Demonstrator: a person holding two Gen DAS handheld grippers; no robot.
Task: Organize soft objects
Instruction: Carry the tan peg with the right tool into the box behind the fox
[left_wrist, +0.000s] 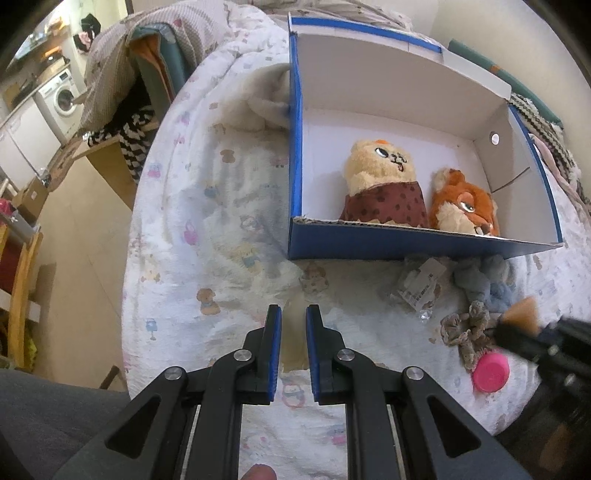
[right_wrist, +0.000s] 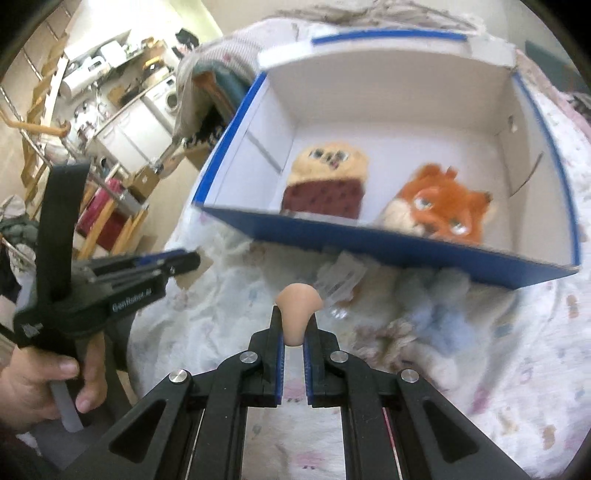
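Sponge (right_wrist: 297, 314) clenched between right tongs (right_wrist: 293, 332); left tongs (left_wrist: 293, 325) released, holding nothing

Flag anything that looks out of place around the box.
A crumpled clear plastic packet with a label lies among the soft items beside the blue box, and a pink lid sits nearby; neither looks soft.

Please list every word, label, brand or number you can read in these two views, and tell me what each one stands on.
"GenRobot.ai": white lettering on the black body of the left gripper, seen in the right wrist view.
Small white mark lower on that same gripper's body: too blurred to read.
Printed label on the clear plastic packet lying before the blue box: text is present but too small to read.
Nothing else legible.
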